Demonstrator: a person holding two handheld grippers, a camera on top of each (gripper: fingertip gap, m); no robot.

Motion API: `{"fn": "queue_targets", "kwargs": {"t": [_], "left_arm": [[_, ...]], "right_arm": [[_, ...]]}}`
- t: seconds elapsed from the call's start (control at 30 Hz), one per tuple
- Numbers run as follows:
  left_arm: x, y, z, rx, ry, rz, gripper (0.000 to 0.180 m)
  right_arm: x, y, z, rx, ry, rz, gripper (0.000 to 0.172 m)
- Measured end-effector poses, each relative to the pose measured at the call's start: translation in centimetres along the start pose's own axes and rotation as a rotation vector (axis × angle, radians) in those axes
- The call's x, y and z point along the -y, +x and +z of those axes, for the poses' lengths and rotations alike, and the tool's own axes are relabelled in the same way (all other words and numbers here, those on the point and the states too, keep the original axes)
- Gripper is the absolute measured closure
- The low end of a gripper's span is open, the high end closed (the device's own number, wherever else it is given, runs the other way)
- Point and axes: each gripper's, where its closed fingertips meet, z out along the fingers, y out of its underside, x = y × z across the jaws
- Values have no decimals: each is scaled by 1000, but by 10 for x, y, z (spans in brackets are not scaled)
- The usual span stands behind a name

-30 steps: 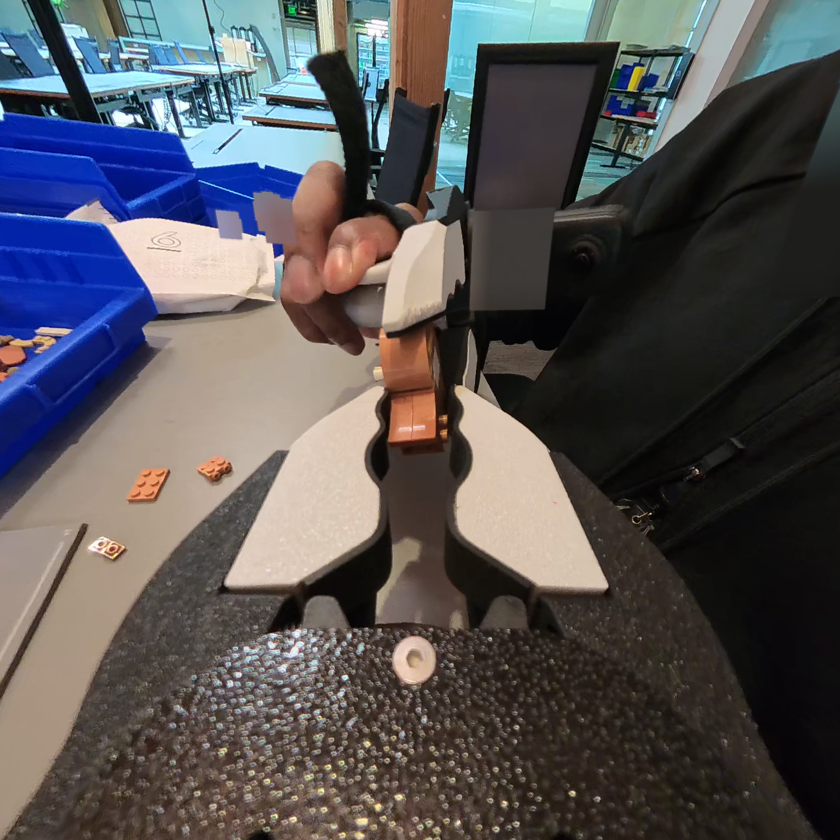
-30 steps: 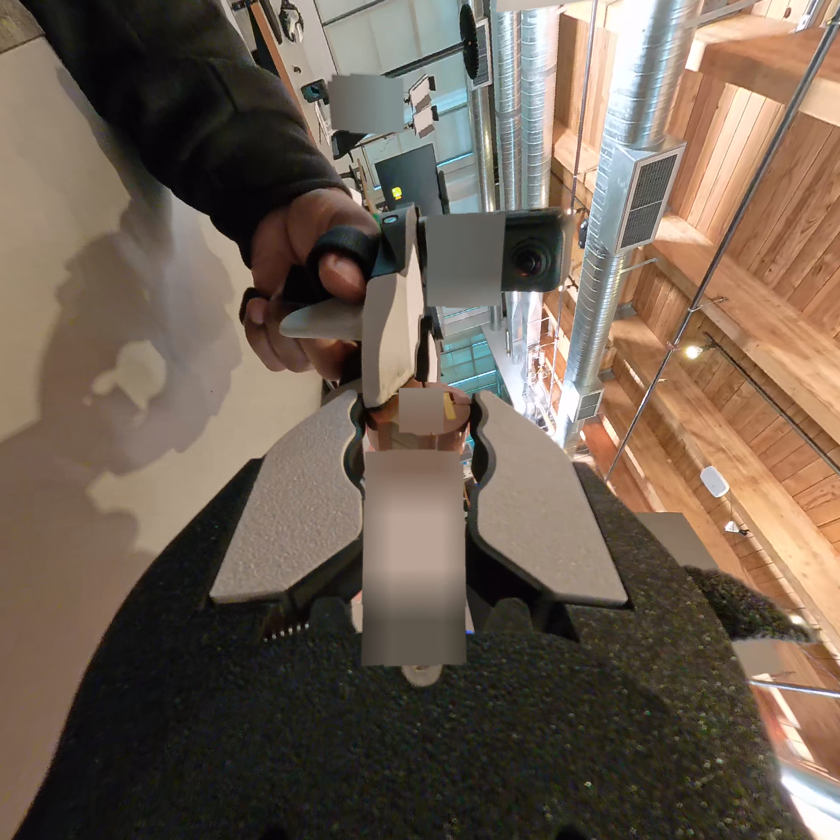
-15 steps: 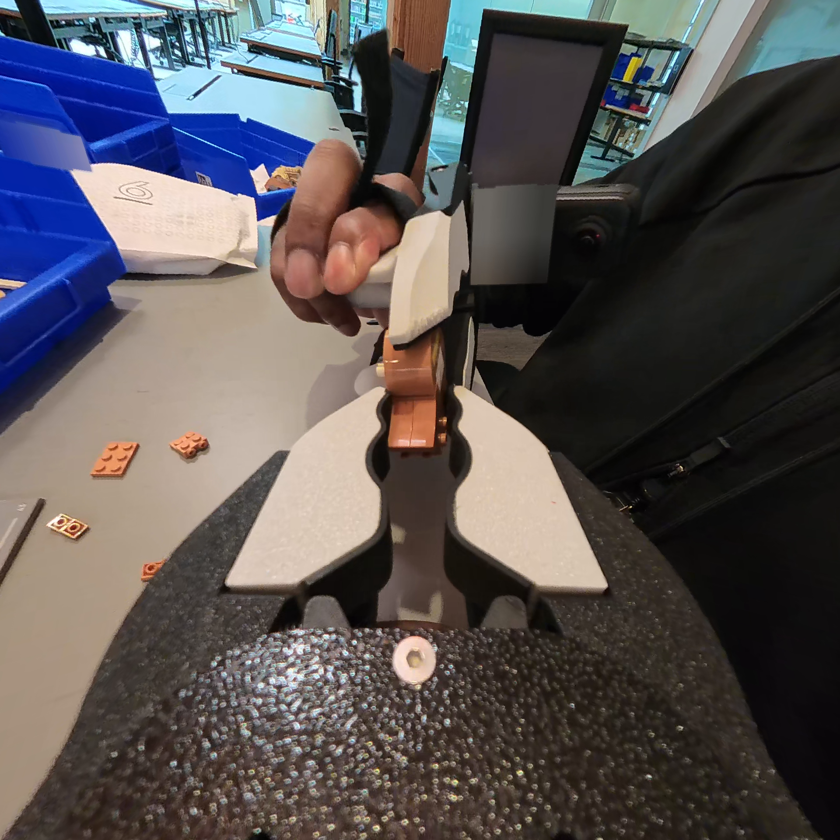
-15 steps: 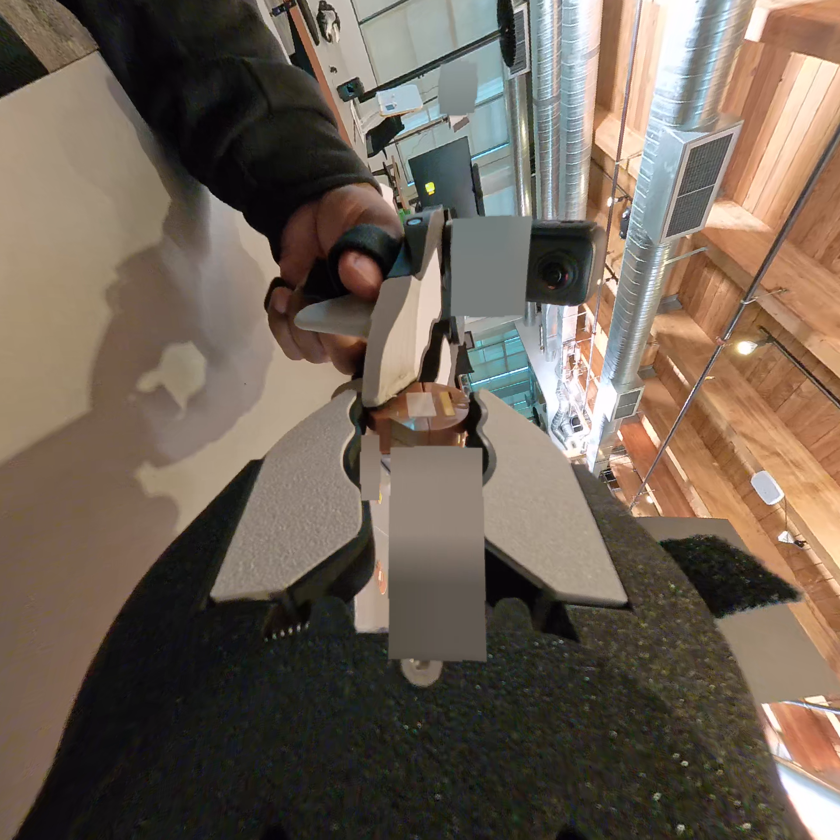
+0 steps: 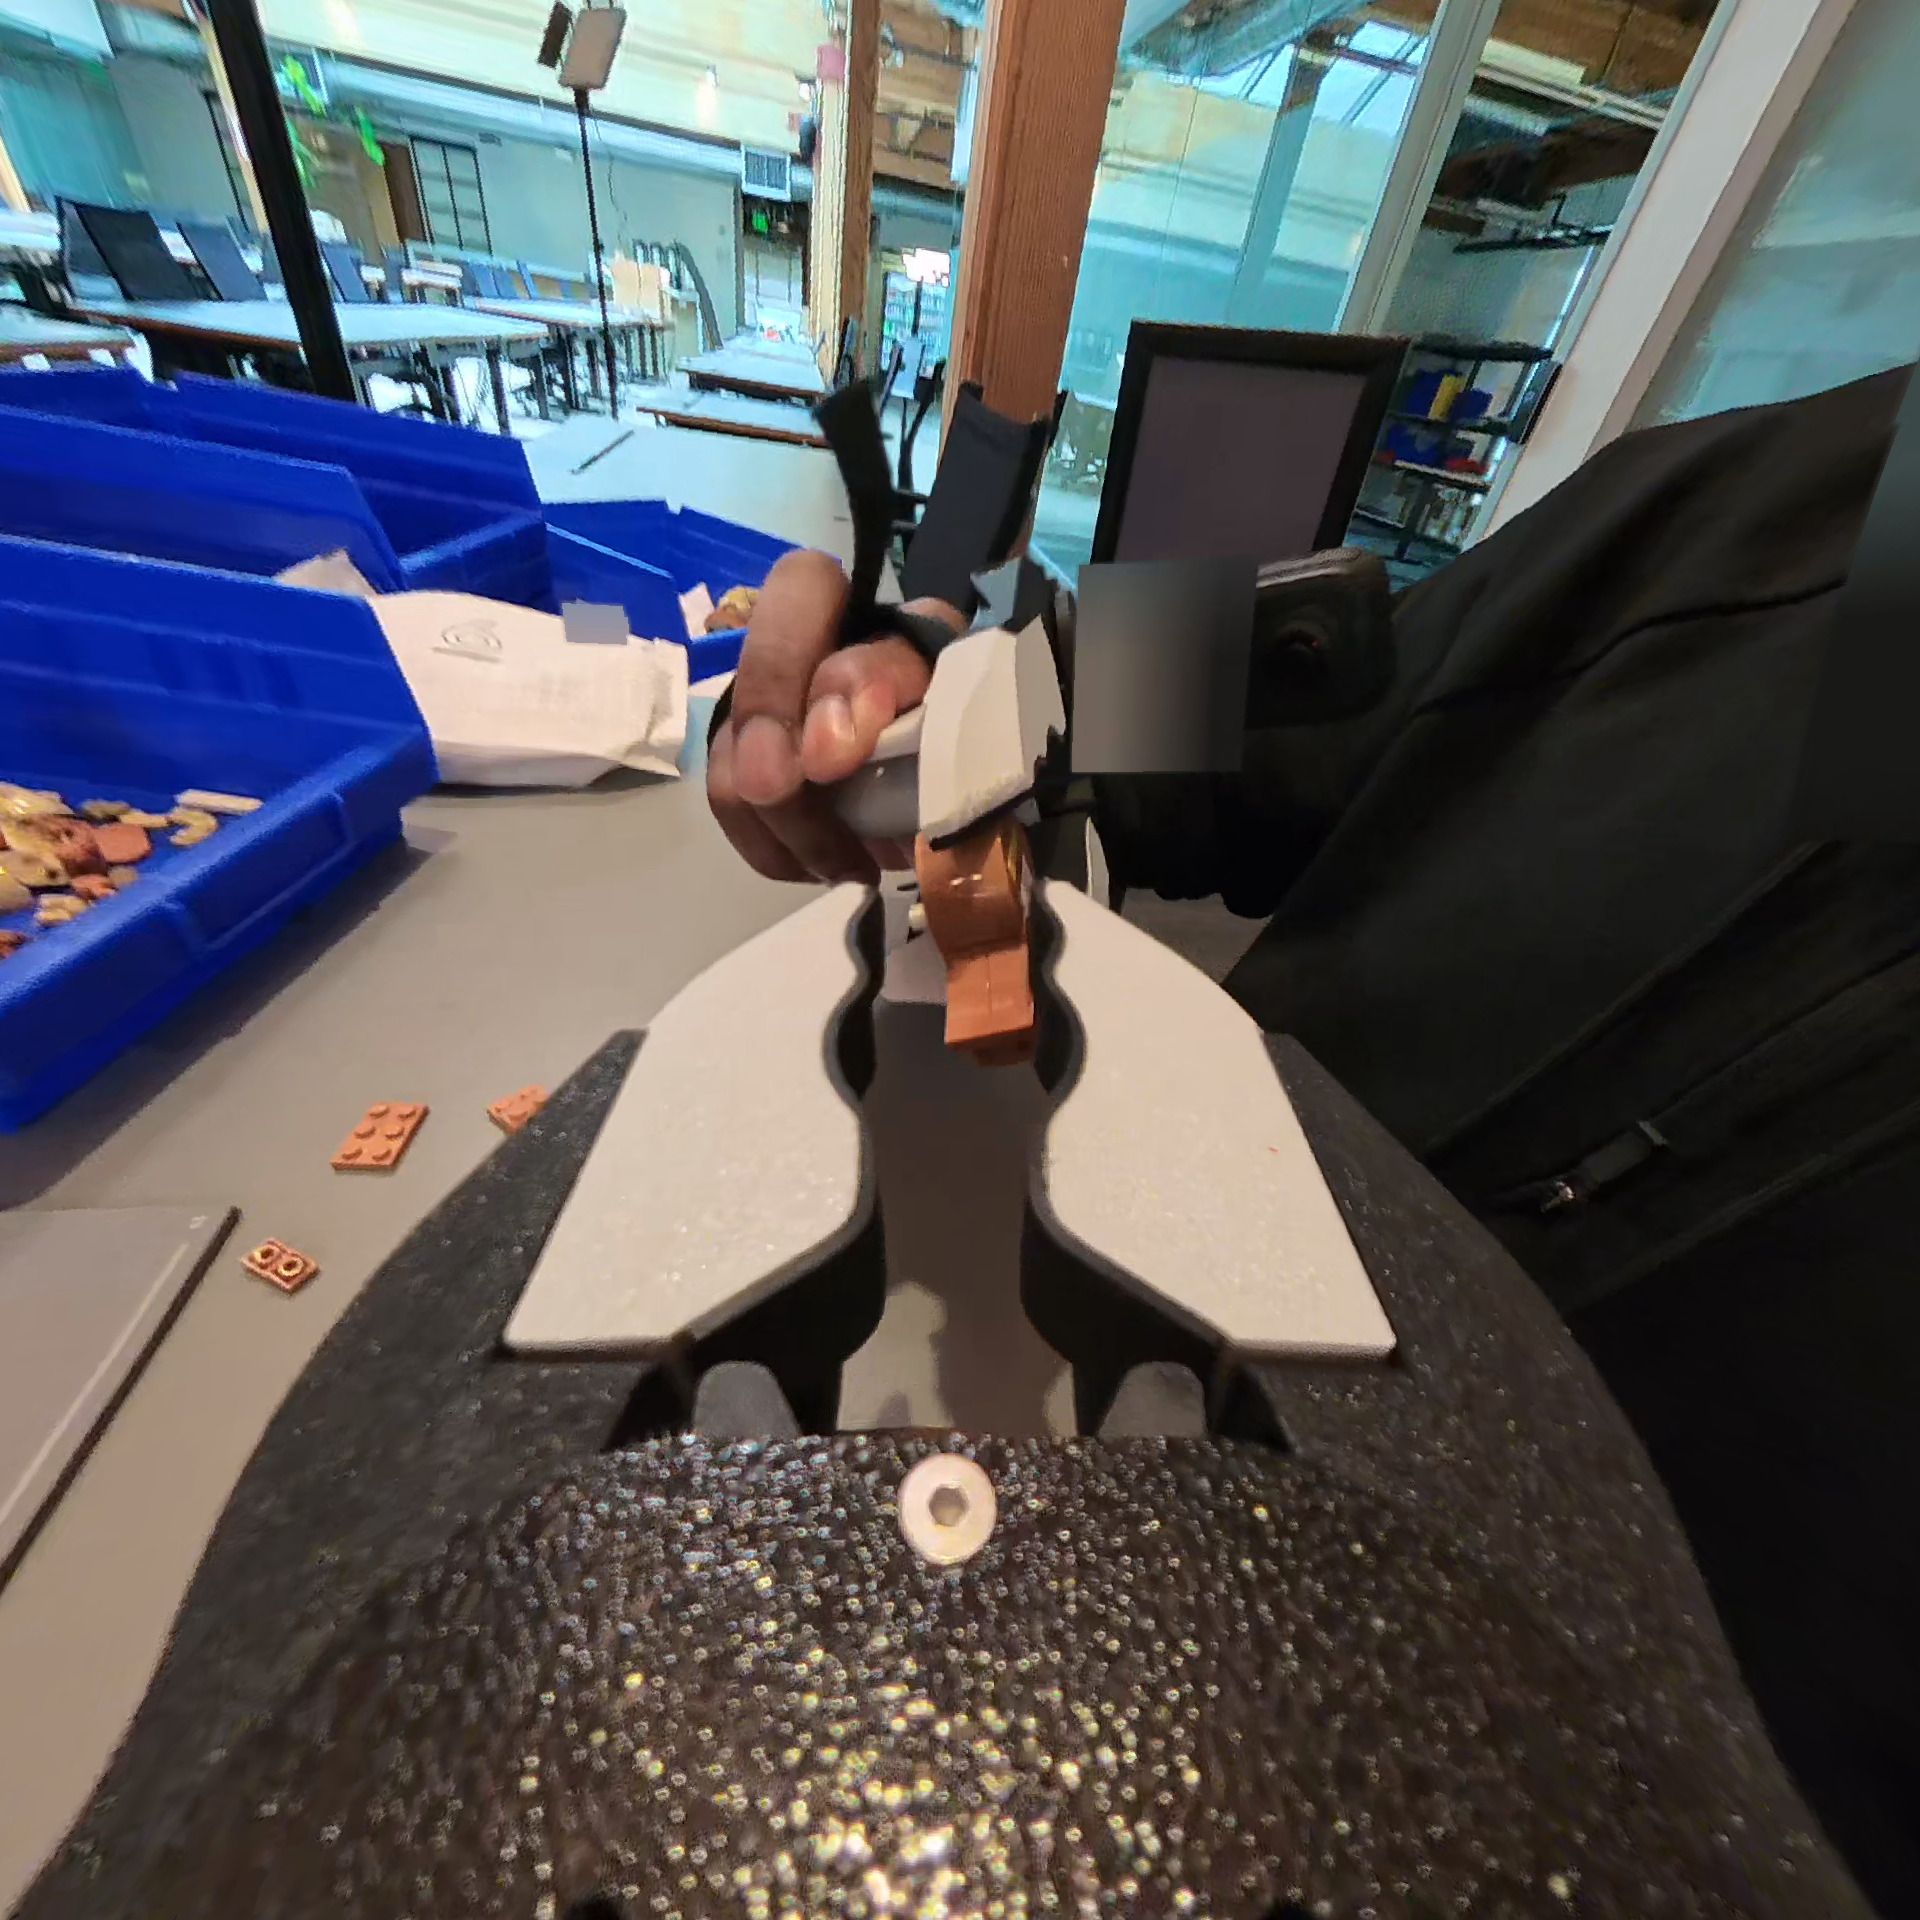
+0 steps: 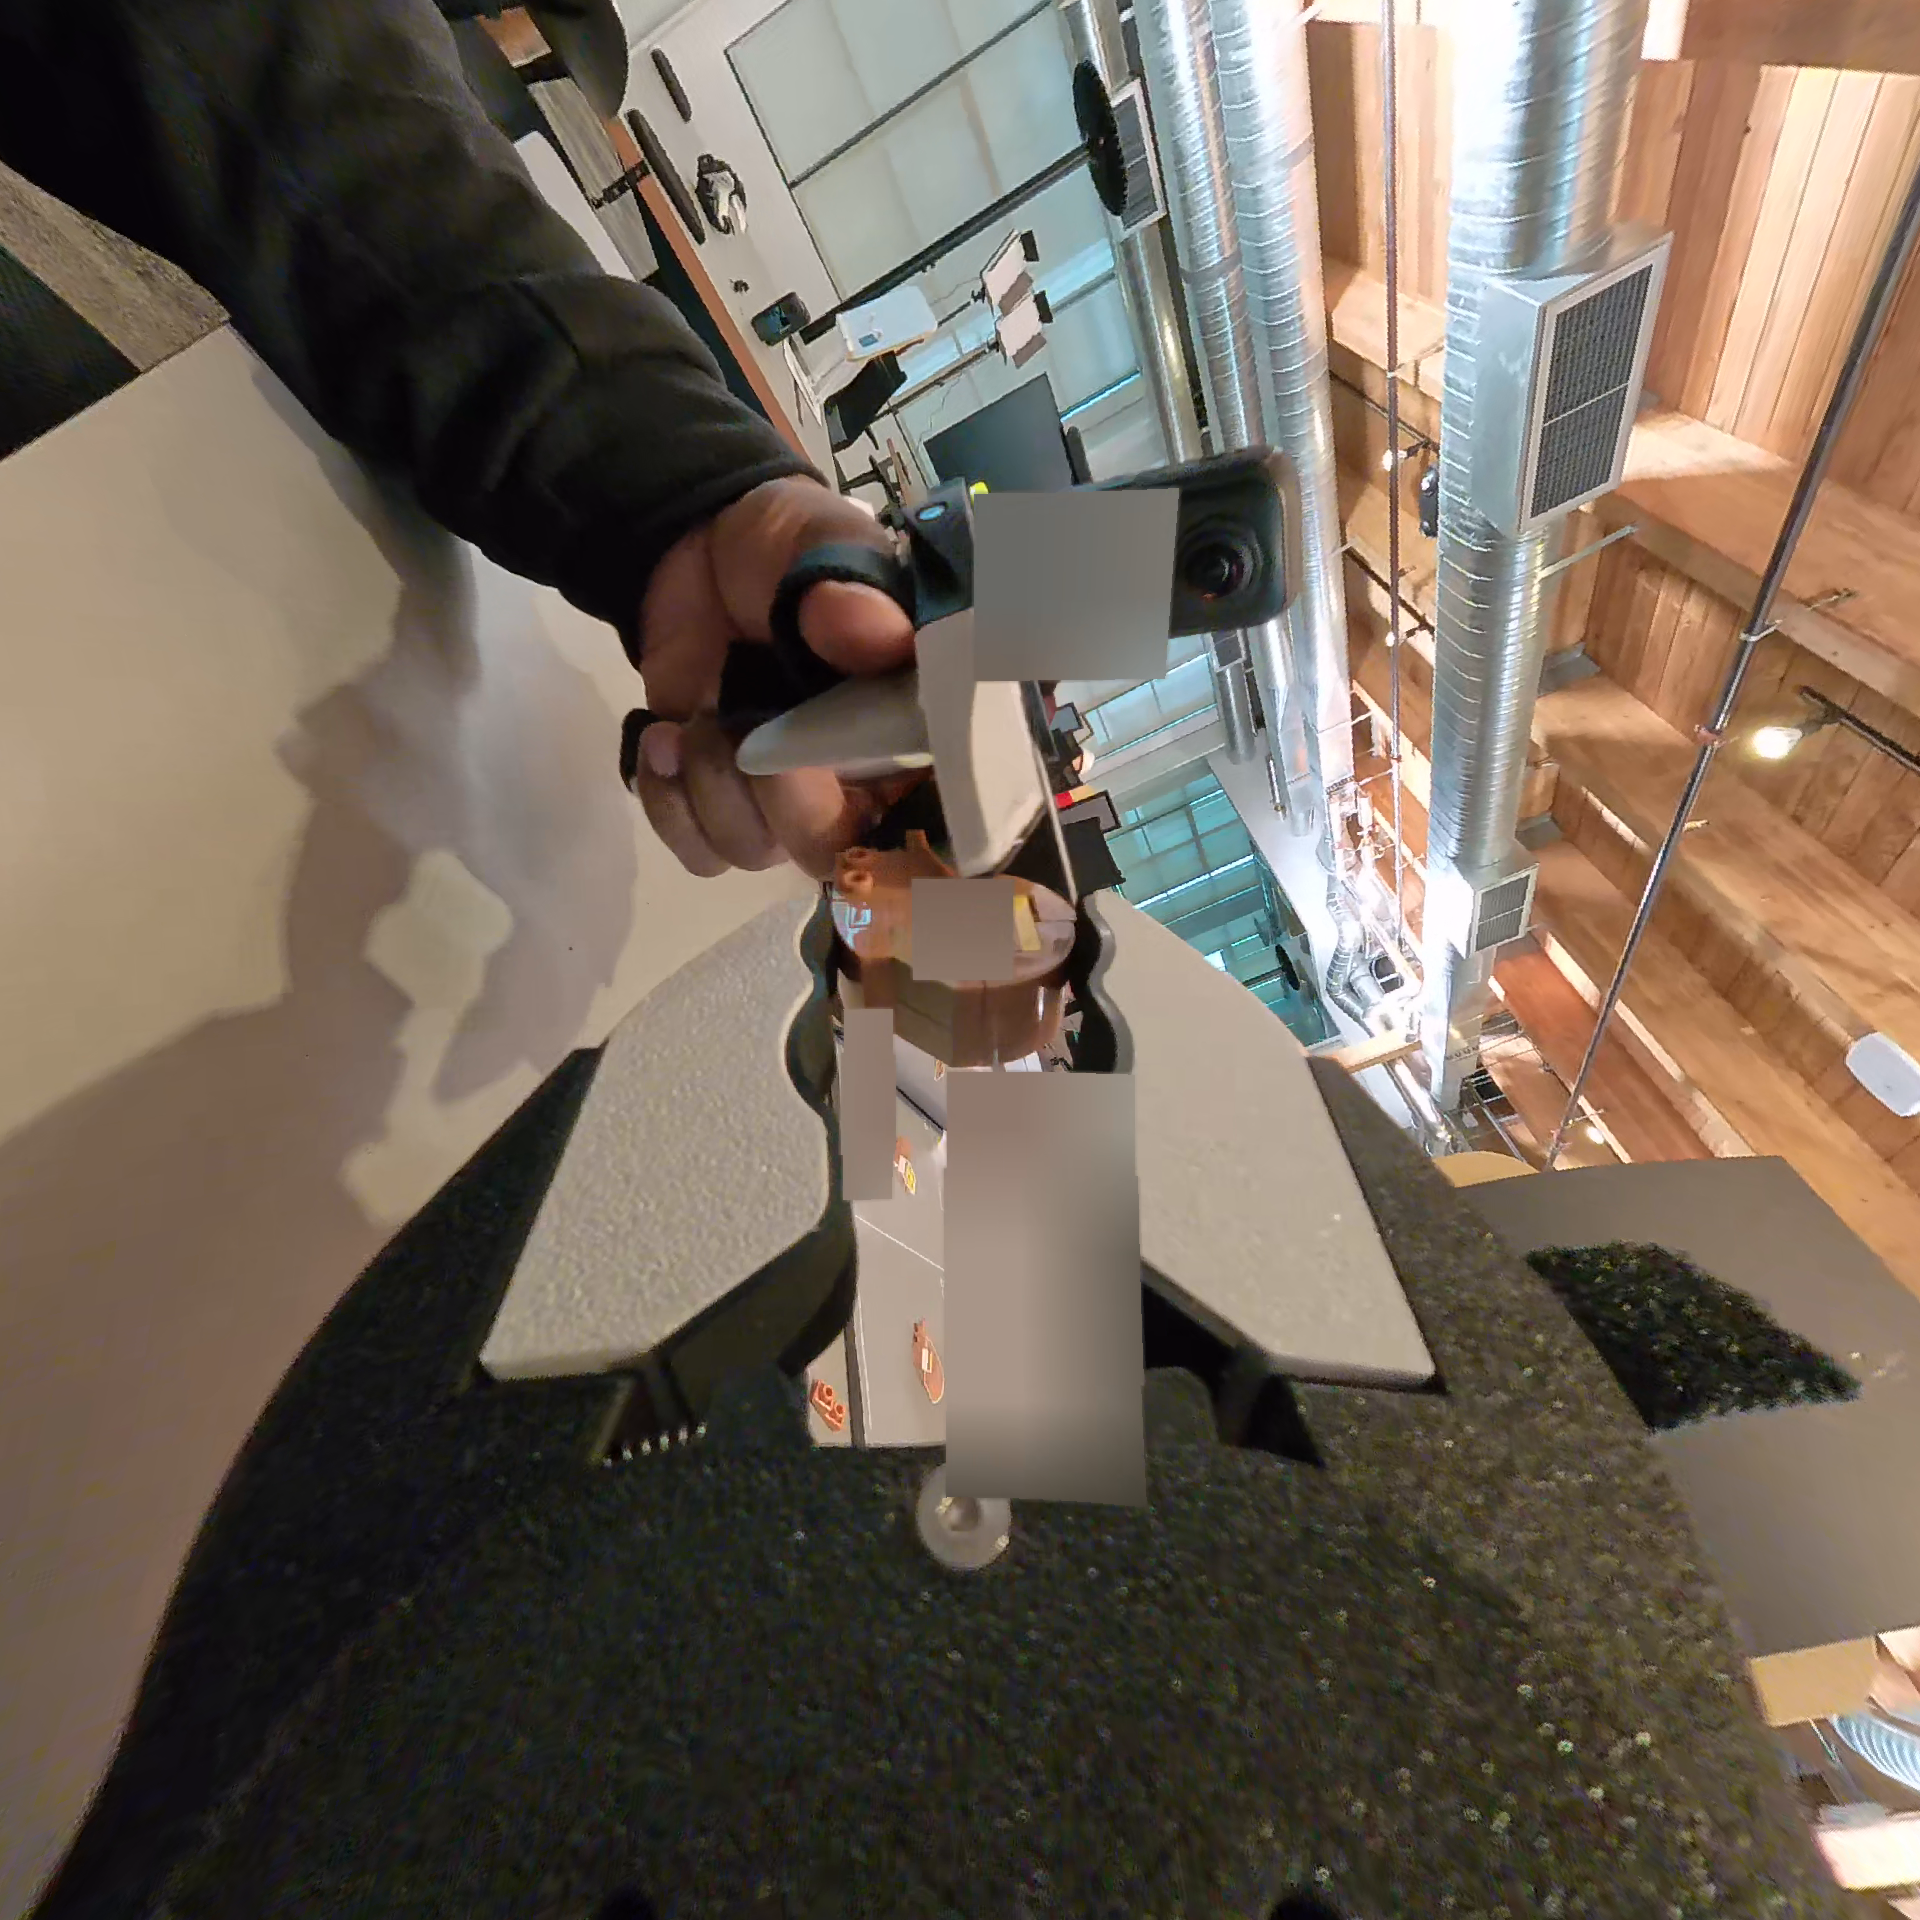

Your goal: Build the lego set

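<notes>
We see the left gripper (image 5: pixel 961 971), its two pale grey, grainy, wavy-edged fingers (image 5: pixel 727 1122) mounted on a black speckled foam-like body, with the jaws parted. A glossy brown assembly of plastic building bricks (image 5: pixel 982 935), rounded above and squared below, hangs between them: it lies against the right finger, while a clear gap separates it from the left finger, so this gripper does not clamp it.

The right gripper (image 6: pixel 961 977) has the same grey textured fingers (image 6: pixel 1226 1143), and they close on the round, disc-like end of that brown brick assembly (image 6: pixel 997 997), one finger on each side of it. A hand (image 5: pixel 800 748) wrapped by a black strap holds this gripper's smooth grey handle, and a black sleeve (image 6: pixel 436 312) leads to the other hand.

Below, on the matte grey tabletop (image 5: pixel 416 987), lie a flat orange studded plate (image 5: pixel 379 1135), a smaller orange piece (image 5: pixel 516 1108) and a tiny two-hole plate (image 5: pixel 278 1264). Shiny blue plastic bins (image 5: pixel 187 727) stand at the left, one holding loose tan and brown pieces (image 5: pixel 73 847), with a crumpled white paper bag (image 5: pixel 540 696) beside them.
</notes>
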Motion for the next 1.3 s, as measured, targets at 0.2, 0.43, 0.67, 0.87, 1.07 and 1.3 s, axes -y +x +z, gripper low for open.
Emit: {"fn": "queue_targets", "kwargs": {"t": [0.2,0.43,0.67,0.87,1.07,1.3], "left_arm": [[19,5,-7,24,100,144,166],[13,16,-2,105,23,516,160],[7,10,2,157,-15,565,152],[7,8,2,152,-3,479,157],[6,9,2,137,0,431,160],[4,12,2,117,-13,416,162]], "right_arm": [[3,3,-1,5,23,75,128],[3,13,-4,8,50,247,128],[5,8,-1,50,45,300,128],[4,6,-1,76,38,330,128],[6,4,-2,95,38,322,128],[8,0,-3,120,40,308,129]]}}
